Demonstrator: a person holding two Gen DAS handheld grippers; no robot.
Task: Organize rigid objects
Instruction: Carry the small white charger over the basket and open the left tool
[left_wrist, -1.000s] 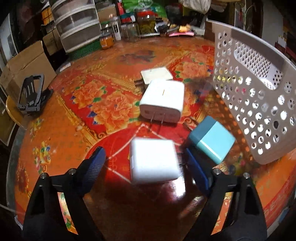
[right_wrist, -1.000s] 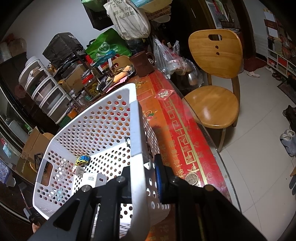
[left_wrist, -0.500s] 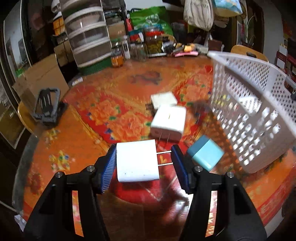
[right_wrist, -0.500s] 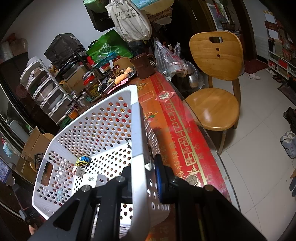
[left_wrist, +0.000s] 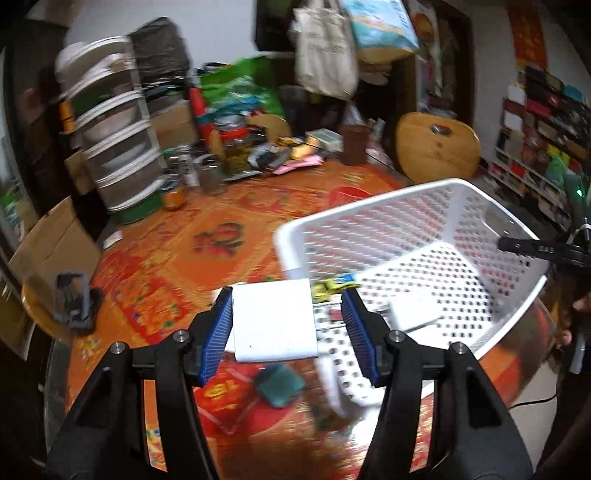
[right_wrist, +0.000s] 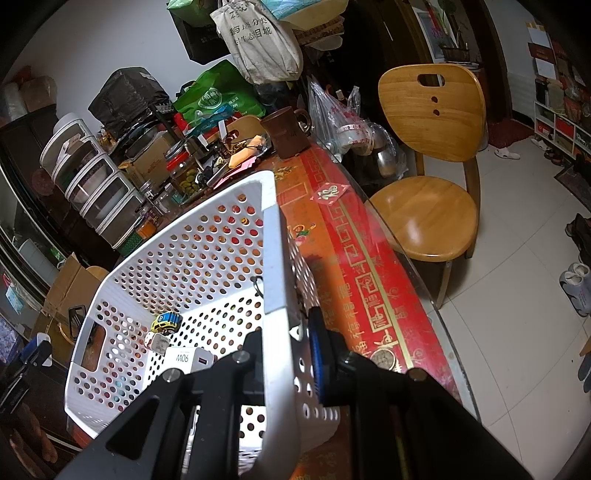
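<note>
Two grippers were in play: the left gripper (left_wrist: 288, 328) was clamped on a white charger block (left_wrist: 275, 320), blue pads on its two sides, holding it lifted above the red patterned tablecloth (left_wrist: 166, 280) just at the near rim of the white perforated basket (left_wrist: 436, 236), likely so it could go over the edge and drop inside. The right gripper (right_wrist: 286, 354) was closed on the basket's side wall, one finger inside and one outside, which looked like it was steadying or tilting the basket toward the other hand. Inside the basket lay another white charger marked 90W (right_wrist: 188, 361), a small yellow toy car (right_wrist: 167, 322) and a small cube-like item beside it, too small to identify. A teal block (left_wrist: 280, 384) sat on the cloth below the left gripper, apparently not yet sorted. Left view was motion-blurred, so the charger's prongs could not be made out. A wooden chair (right_wrist: 432, 155) stood beside the table, clear of the work.
</note>
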